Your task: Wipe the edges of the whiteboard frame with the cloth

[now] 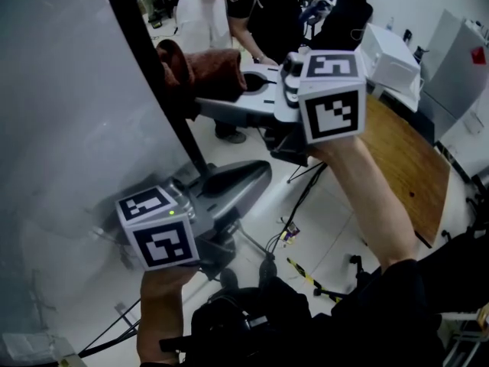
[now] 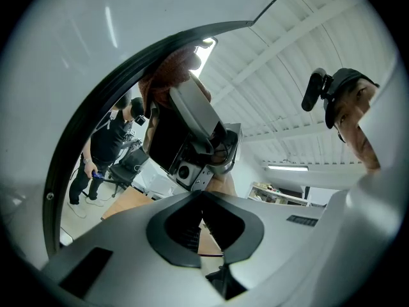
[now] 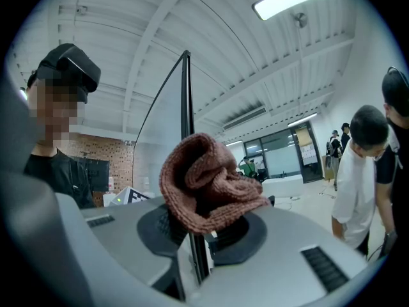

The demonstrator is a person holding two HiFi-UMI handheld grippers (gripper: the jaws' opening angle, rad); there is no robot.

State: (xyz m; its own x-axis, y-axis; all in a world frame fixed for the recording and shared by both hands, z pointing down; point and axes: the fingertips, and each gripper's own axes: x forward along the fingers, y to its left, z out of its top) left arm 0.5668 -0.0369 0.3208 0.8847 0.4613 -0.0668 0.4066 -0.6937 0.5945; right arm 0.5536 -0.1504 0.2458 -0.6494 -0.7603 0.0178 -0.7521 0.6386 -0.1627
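The whiteboard [image 1: 69, 128] fills the left of the head view, its black frame edge [image 1: 164, 90] running down its right side. My right gripper [image 1: 200, 82] is shut on a brown knitted cloth [image 1: 210, 71] and holds it against that edge. In the right gripper view the cloth [image 3: 204, 184] bulges from the right gripper [image 3: 201, 229], with the frame [image 3: 186, 94] rising straight behind it. My left gripper [image 1: 263, 173] hangs lower, beside the frame's lower part, shut on nothing. In the left gripper view its jaws [image 2: 201, 200] meet, and the cloth [image 2: 172, 69] shows above.
A wooden table [image 1: 405, 159] stands at the right, with white boxes [image 1: 390, 56] and a grey cabinet [image 1: 458, 60] behind it. Two people [image 1: 229, 14] stand close behind the board. Cables [image 1: 294, 235] and a yellow-black strip lie on the white floor.
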